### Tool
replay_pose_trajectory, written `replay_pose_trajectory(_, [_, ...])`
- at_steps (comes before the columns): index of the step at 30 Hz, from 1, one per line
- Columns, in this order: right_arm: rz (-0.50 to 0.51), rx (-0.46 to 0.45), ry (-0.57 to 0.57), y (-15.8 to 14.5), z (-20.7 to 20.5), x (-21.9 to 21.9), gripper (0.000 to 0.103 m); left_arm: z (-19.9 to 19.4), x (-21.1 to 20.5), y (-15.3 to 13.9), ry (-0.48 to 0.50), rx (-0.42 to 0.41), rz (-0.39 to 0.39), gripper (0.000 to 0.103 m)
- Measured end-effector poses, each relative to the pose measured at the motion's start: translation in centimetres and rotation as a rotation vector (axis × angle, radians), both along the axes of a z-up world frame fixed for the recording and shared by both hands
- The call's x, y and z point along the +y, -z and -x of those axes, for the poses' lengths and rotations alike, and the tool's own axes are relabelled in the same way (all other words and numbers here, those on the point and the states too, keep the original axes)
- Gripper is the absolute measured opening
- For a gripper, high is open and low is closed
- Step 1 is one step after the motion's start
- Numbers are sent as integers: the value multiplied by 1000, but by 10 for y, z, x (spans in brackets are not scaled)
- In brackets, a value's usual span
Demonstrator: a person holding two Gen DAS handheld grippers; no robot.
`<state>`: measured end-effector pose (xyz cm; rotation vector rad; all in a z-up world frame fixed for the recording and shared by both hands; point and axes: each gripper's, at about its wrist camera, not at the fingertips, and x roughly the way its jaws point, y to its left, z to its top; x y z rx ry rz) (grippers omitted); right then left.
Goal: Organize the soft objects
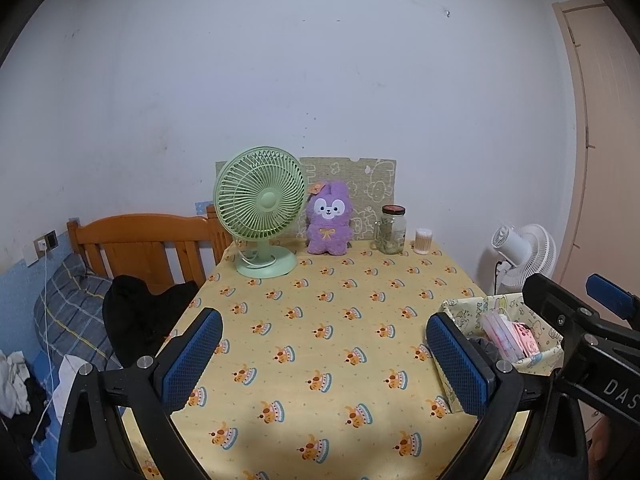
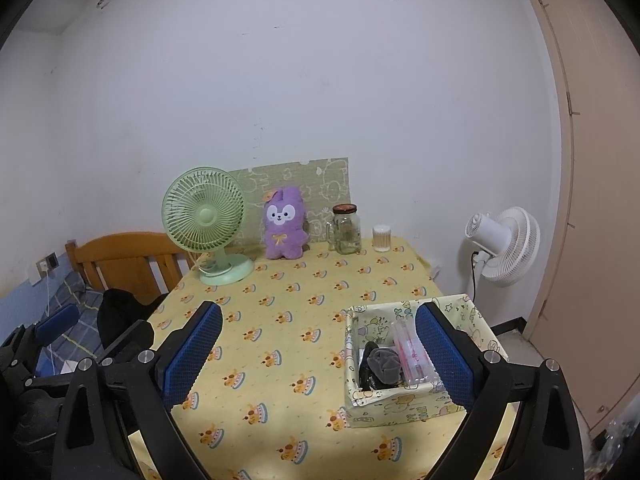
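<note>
Bare tablecloth (image 1: 320, 320) left of fabric box (image 2: 400, 408)

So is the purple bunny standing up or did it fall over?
Standing up. The purple bunny sits upright at the table's back, face forward, beside the green fan.

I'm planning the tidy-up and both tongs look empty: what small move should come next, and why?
Probably reach the right tongs forward toward the purple plush. Both tongs are open and hold nothing, the fabric box near the right side already holds soft items, and the plush sits upright at the table's far edge, apart from it.
</note>
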<state>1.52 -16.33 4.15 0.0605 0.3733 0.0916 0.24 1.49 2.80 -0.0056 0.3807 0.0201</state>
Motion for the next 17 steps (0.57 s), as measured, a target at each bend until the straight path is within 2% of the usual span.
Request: replay_pose_trajectory(17, [-3,22,2,5,-10,-2,100,-7,2,2,-2,16,-1,103])
